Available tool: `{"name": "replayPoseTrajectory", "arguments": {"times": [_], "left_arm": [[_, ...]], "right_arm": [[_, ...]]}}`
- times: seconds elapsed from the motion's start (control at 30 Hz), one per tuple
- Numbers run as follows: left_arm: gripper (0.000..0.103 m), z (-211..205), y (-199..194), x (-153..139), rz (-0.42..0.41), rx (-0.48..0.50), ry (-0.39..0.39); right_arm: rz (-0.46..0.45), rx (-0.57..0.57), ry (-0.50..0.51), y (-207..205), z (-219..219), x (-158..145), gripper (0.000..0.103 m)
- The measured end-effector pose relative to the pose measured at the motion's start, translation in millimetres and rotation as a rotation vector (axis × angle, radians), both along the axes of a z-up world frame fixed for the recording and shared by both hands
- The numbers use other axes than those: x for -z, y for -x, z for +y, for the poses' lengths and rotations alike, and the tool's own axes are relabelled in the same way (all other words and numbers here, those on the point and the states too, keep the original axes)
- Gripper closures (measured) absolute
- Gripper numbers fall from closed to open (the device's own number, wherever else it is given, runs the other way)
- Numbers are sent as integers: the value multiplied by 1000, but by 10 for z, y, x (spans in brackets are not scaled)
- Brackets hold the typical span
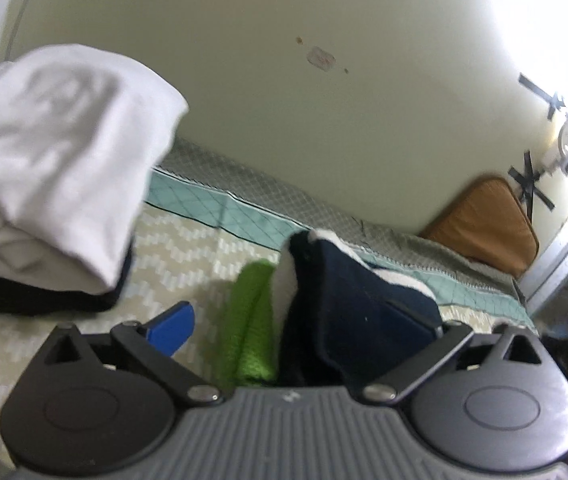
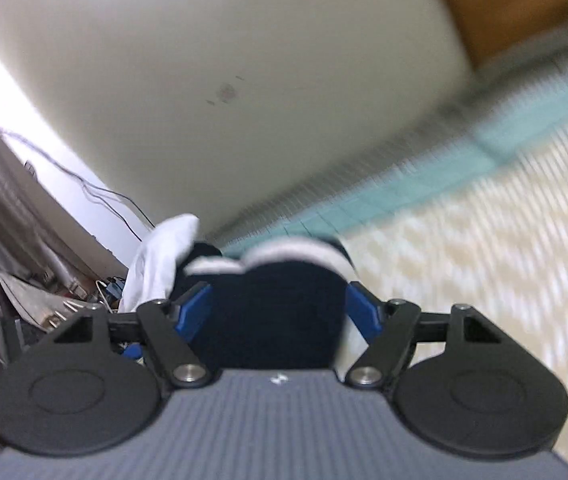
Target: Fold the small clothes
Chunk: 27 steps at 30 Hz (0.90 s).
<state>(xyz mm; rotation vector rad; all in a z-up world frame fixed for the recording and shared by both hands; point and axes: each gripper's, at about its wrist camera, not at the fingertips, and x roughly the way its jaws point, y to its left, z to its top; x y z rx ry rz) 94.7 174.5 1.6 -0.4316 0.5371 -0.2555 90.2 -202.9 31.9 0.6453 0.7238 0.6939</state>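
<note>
My left gripper (image 1: 312, 316) stands wide open low over the bed. Its left blue finger (image 1: 171, 330) is free; the right one is hidden behind a dark navy garment with white trim (image 1: 356, 312). That garment and a rolled green knit piece (image 1: 249, 320) lie between the jaws, and the left pad touches neither. In the right wrist view, my right gripper (image 2: 277, 300) has the navy, white-trimmed garment (image 2: 275, 312) filling the gap between its blue fingers (image 2: 193, 312), and the pads do not visibly squeeze it. A white cloth (image 2: 163, 256) lies beyond, to the left.
A folded white stack (image 1: 55, 152) rests on a black garment (image 1: 43, 296) at the left. The bed has a cream zigzag cover (image 1: 187, 256) with a teal border (image 1: 219, 208) along the wall. An orange pillow (image 1: 488, 224) leans at the far right. Floor clutter (image 2: 43, 304) lies beside the bed.
</note>
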Motion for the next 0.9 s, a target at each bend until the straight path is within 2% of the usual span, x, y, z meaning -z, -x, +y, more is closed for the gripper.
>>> {"name": "replayPoseTrajectory", "arguments": {"times": [0.1, 0.2, 0.33, 0.5, 0.63, 0.73, 0.9], "left_arm": [[0, -60, -106, 154, 17, 19, 6], [0, -71, -177, 333, 49, 76, 44], [0, -58, -212, 397, 53, 105, 73], [0, -155, -222, 393, 40, 124, 58], [0, -175, -233, 397, 41, 132, 64], [0, -171, -228, 390, 44, 136, 66], [0, -112, -156, 344, 26, 105, 70]], "right_arm": [[85, 24, -63, 84, -127, 270, 29], [42, 34, -72, 205, -129, 309, 30], [4, 52, -70, 308, -100, 306, 30], [45, 126, -258, 252, -343, 481, 35], [74, 157, -354, 234, -456, 546, 39], [80, 162, -354, 226, -458, 545, 40], [64, 157, -288, 232, -396, 483, 41]]}}
